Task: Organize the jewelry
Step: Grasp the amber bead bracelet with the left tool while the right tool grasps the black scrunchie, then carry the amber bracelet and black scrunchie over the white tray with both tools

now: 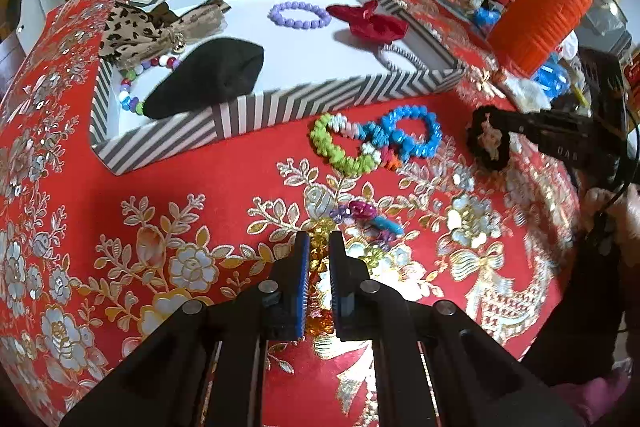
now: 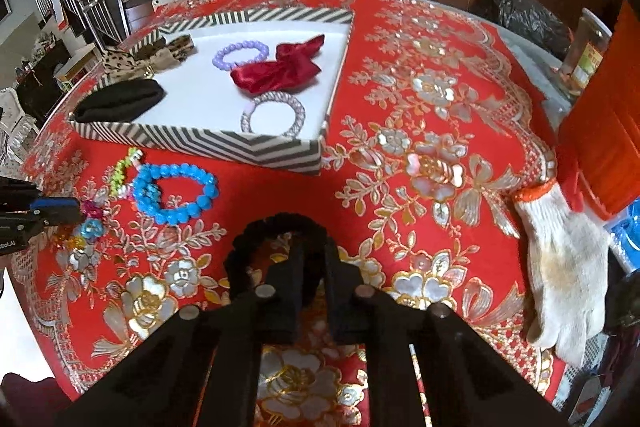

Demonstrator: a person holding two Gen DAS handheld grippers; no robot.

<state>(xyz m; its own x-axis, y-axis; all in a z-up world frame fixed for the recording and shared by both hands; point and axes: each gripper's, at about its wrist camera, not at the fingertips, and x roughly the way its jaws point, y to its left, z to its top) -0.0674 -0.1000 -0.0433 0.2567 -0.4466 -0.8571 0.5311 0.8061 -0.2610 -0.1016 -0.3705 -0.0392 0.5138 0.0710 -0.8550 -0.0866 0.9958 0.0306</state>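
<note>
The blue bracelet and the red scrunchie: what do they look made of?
The blue bracelet looks like glossy plastic or glass beads: each is rounded, translucent and catches highlights; which of the two I cannot tell. The red scrunchie in the striped tray looks like velvet or satin fabric: soft gathered folds with a low sheen.
</note>
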